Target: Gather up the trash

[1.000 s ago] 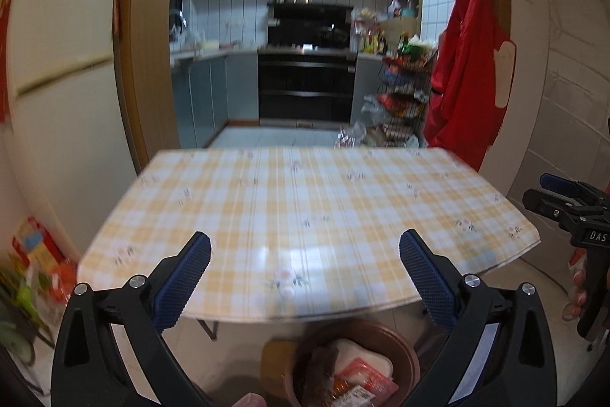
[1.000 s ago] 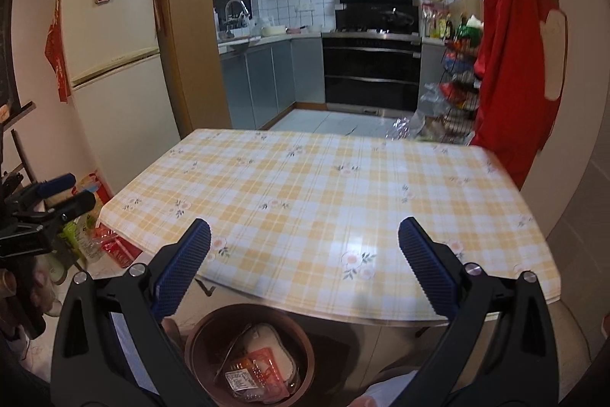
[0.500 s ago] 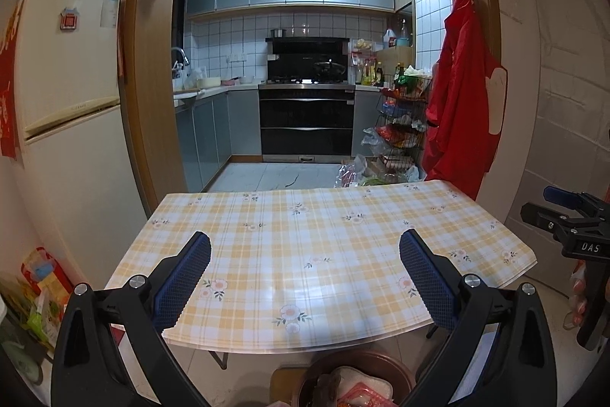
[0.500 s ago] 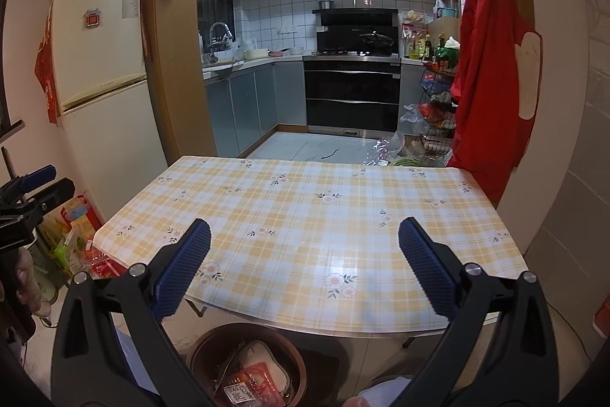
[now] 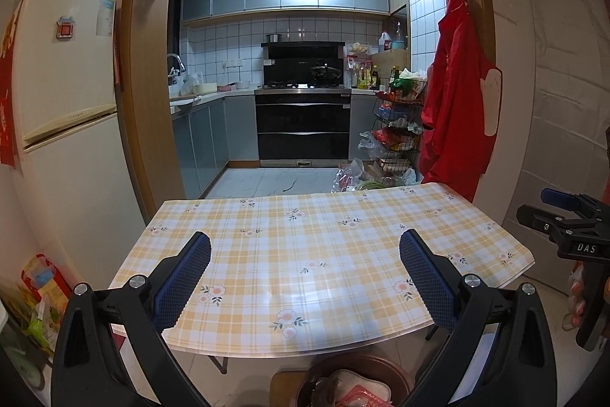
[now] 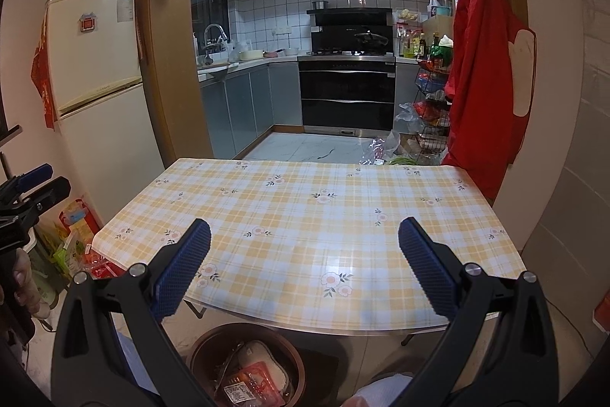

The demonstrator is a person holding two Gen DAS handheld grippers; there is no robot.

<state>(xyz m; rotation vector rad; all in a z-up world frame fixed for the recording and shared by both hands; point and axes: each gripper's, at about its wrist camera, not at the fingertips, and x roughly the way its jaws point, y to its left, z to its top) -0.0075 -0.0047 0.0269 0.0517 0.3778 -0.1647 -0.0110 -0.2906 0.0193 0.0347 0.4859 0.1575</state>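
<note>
Above the table [image 6: 305,216]: both grippers spread wide, nothing held.
Tabletop bare; trash sits in bin [image 6: 248,365]. Advise final check.

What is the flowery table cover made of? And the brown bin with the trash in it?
The table cover looks like smooth, wipeable plastic or oilcloth: it reflects the ceiling light and lies flat without folds. The brown bin seems to be hard plastic with a dull, even rim, though that is less certain.
</note>
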